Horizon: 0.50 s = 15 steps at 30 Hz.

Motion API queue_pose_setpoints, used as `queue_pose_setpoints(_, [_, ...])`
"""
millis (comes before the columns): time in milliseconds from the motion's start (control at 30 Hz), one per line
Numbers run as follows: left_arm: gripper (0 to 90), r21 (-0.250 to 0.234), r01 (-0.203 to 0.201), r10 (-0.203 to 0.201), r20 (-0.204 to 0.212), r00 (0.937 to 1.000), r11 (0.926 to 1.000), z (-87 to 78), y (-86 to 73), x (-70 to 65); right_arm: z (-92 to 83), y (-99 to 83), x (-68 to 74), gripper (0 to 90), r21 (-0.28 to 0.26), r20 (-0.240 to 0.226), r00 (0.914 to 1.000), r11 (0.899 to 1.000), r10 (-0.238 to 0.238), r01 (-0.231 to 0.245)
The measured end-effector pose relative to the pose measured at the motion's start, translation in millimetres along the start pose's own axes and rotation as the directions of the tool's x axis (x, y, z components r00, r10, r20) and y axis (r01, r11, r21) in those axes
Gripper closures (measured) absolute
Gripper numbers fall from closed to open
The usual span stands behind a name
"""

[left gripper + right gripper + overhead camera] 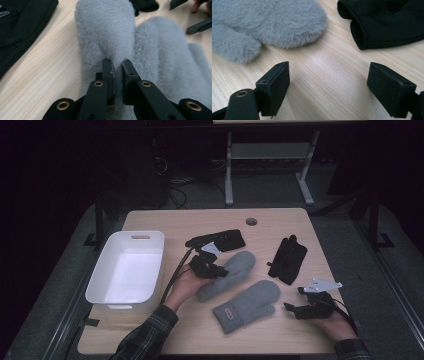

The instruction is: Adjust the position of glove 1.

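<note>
**A:** What is the left gripper [216, 270] doing over the grey mittens?

**B:** Its jaws are pinched tight on a fold of fleece of the far grey mitten [227, 275], the one lying near the table's [280, 220] centre. In the left gripper view the two black pads [109, 72] have a ridge of grey pile [105, 32] squeezed up between them. Taking a pleat rather than the whole width makes sense: the mitten is thick and soft, so a narrow bite gives a firm hold.

**B:** The white bin [127, 270] sits at about nine o'clock from that mitten, just beside the person's left hand [186, 285]. Its place there looks deliberate, a short carry from the pile of gloves.

**A:** And the second grey mitten [247, 306]?

**B:** It lies at about five o'clock from the gripped one, the two touching or nearly so, cuff toward the person. The black glove [287, 260] rests at two o'clock from it, and another black glove [216, 240] lies at twelve o'clock from the left gripper.

**A:** The right gripper [295, 307]?

**B:** Its jaws stand wide apart with bare wood between them, as the right gripper view shows [328, 87]. It rests low at the table's near right edge, probably parked out of the way while the left does the lifting.
</note>
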<state>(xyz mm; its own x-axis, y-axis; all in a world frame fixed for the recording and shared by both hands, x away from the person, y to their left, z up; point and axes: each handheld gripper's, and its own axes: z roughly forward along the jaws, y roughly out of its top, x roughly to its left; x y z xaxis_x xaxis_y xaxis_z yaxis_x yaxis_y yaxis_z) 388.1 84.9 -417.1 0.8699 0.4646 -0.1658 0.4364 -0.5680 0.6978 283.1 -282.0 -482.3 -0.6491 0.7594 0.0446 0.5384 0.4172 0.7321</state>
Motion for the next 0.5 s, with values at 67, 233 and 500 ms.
queue_pose_setpoints(67, [83.1, -0.008, 0.009, -0.009, 0.006, 0.9999, 0.9999, -6.6, 2.3, -4.1, 0.0, 0.0, 0.0, 18.1, 0.000, 0.000, 1.0000, 1.000, 0.000, 0.000])
queue_pose_setpoints(233, [83.2, -0.011, 0.019, -0.019, 0.030, 0.9994, 0.9998, -18.5, 6.8, -16.0, 0.0, 0.0, 0.0, 18.2, 0.000, 0.000, 1.0000, 1.000, 0.001, -0.001])
queue_pose_setpoints(500, [83.2, -0.024, 0.008, -0.006, 0.072, 0.9974, 0.9997, -25.4, 13.8, -39.3, 0.1, 0.1, 0.0, 18.1, 0.000, 0.000, 1.0000, 1.000, 0.000, 0.000])
